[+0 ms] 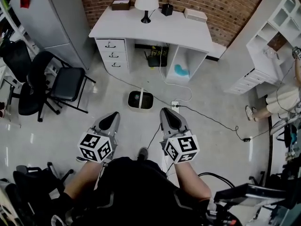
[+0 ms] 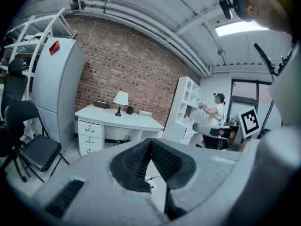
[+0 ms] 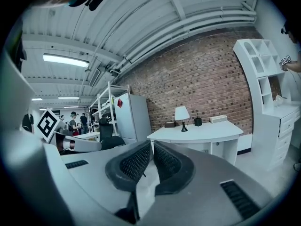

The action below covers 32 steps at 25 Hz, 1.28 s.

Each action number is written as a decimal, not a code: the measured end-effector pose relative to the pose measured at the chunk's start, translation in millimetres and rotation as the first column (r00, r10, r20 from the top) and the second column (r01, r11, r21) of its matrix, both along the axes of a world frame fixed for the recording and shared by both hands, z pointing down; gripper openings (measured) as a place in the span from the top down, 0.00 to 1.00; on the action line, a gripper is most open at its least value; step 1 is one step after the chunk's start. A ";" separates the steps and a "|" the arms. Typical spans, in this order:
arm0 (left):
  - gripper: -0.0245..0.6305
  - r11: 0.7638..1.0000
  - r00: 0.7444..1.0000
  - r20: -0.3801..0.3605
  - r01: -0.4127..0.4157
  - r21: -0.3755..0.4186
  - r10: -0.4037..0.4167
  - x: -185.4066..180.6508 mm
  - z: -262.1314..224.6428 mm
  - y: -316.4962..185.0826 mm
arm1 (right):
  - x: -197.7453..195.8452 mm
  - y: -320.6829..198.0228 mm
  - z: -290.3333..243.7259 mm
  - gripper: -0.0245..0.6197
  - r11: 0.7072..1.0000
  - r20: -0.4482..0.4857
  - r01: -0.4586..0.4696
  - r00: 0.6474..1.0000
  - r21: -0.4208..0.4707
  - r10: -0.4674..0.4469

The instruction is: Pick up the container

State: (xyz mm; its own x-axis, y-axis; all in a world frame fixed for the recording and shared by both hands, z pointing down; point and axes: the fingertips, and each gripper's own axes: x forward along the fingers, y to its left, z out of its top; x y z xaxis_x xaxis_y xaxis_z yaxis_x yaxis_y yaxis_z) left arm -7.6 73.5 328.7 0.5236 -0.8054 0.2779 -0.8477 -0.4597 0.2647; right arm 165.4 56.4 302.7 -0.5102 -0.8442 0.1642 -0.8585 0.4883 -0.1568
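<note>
The container (image 1: pixel 140 100) is a small dark bin with a pale rim and a handle across its top. It stands on the floor in front of the white desk (image 1: pixel 150 28). In the head view both grippers are held close to the person's body, short of the bin. My left gripper (image 1: pixel 112 119) points toward the bin's left side, its jaws closed together with nothing between them (image 2: pixel 150 142). My right gripper (image 1: pixel 168 116) points past the bin's right side, shut and empty too (image 3: pixel 152 145). Neither gripper view shows the container.
A table lamp (image 1: pixel 146 2) and small boxes sit on the desk. Black chairs (image 1: pixel 59 84) stand at the left beside a grey cabinet (image 1: pixel 44 18). A power strip (image 1: pixel 175 106) with cables lies right of the bin. A white shelf unit (image 1: pixel 275 34) and a person (image 1: pixel 282 102) are at the right.
</note>
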 end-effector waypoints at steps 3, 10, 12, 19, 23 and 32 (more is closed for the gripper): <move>0.95 1.000 1.000 0.003 0.020 -0.005 -0.020 -1.8 6.9 -7.9 | 2.2 -12.3 5.8 0.95 1.000 -0.002 0.006 1.000 -0.009 -0.006; 0.95 0.999 1.000 -0.020 0.019 -0.030 -0.020 -11.2 21.2 -50.0 | -6.2 -55.2 13.5 0.95 1.000 -0.010 0.013 1.000 -0.020 -0.013; 0.95 1.000 1.000 -0.022 0.002 -0.023 -0.003 -9.6 22.1 -64.4 | -7.3 -66.7 17.3 0.95 1.000 -0.017 0.007 1.000 -0.024 -0.007; 0.95 1.000 0.999 -0.022 -0.023 0.003 0.023 -12.1 12.5 -134.2 | -9.3 -123.2 28.4 0.95 0.998 -0.083 -0.043 0.996 -0.054 0.039; 0.95 0.998 0.999 -0.015 -0.044 -0.036 0.043 -17.9 25.1 -167.6 | -20.1 -153.6 41.3 0.95 0.995 -0.087 -0.046 0.995 -0.091 0.038; 0.95 0.987 0.990 0.081 -0.102 -0.122 0.112 -41.5 83.5 -236.2 | -52.2 -225.4 102.2 0.94 0.969 -0.056 -0.078 0.996 -0.236 0.066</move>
State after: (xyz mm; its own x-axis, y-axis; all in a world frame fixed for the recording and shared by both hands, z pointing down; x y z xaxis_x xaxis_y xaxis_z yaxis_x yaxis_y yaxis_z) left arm -49.1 -162.7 412.1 0.5747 -0.7050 0.4156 -0.8174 -0.5195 0.2490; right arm 113.2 -168.9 404.9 -0.4362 -0.8122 0.3873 -0.8993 0.3783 -0.2196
